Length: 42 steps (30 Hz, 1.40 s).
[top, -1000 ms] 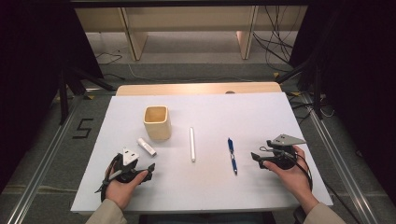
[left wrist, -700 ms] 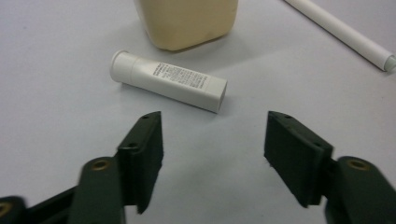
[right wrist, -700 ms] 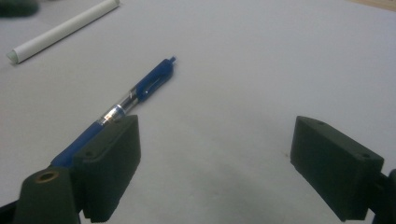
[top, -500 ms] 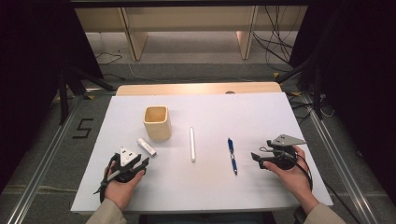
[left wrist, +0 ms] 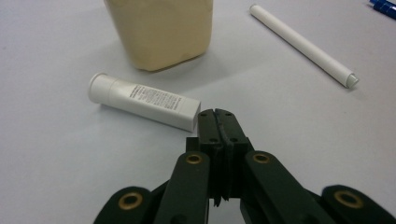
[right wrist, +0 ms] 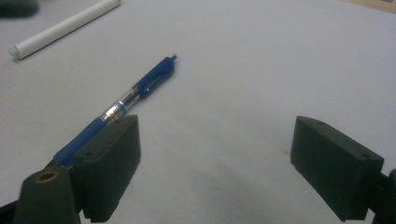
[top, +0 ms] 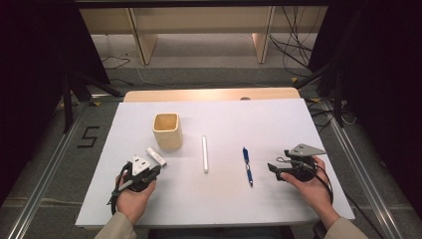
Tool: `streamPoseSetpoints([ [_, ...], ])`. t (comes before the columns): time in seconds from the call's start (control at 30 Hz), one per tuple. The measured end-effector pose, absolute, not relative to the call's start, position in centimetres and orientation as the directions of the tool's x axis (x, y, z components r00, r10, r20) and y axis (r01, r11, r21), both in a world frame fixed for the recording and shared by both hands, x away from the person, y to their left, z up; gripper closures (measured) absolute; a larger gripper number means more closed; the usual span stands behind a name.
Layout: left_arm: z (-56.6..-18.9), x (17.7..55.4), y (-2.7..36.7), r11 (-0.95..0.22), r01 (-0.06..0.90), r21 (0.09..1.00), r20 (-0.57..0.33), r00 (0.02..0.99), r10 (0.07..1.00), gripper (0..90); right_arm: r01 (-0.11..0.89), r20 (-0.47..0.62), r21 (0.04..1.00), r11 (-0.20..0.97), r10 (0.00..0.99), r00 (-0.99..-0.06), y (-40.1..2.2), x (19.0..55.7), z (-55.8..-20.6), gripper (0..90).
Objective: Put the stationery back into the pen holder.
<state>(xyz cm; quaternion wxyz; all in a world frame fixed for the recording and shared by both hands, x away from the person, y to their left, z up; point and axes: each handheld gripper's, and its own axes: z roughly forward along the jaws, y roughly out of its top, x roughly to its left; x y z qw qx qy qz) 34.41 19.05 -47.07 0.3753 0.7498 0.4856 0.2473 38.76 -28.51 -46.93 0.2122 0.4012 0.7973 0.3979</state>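
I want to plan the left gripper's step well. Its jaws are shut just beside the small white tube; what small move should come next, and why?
Probably open the left gripper again. Its jaws have just been closing and now meet with nothing between them, while the white tube lies free on the table, just left of the tips, in front of the beige cup. Open jaws could then shift sideways over the tube.

A lab recording bay: white-covered table, dark curtains, floor rails, loose cables.
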Motion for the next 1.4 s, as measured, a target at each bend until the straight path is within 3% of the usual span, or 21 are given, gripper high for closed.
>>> streamPoseSetpoints([
  [0.53, -47.6, 39.1, 16.2, -0.270, 0.567, 0.778, 0.046, 0.377, 0.925, 89.9, 0.469, -0.023, 0.804, 0.366, 0.807, -0.590, -28.4, 38.7, -47.0, 16.9],
  [0.97, -47.5, 39.3, 15.0, -0.291, 0.558, 0.777, 0.049, 0.408, 0.912, 89.7, 0.474, -0.021, 0.802, 0.365, 0.809, -0.587, -28.3, 38.7, -47.0, 17.2],
  [1.3, -47.5, 38.9, 14.3, -0.310, 0.547, 0.778, 0.052, 0.435, 0.899, 87.1, 0.503, 0.023, 0.793, 0.345, 0.807, -0.590, -27.1, 38.5, -46.8, 23.7],
  [1.4, -47.4, 38.7, 14.1, -0.313, 0.546, 0.777, 0.052, 0.441, 0.896, 84.7, 0.502, 0.024, 0.788, 0.356, 0.797, -0.604, -26.2, 38.4, -46.6, 32.5],
])
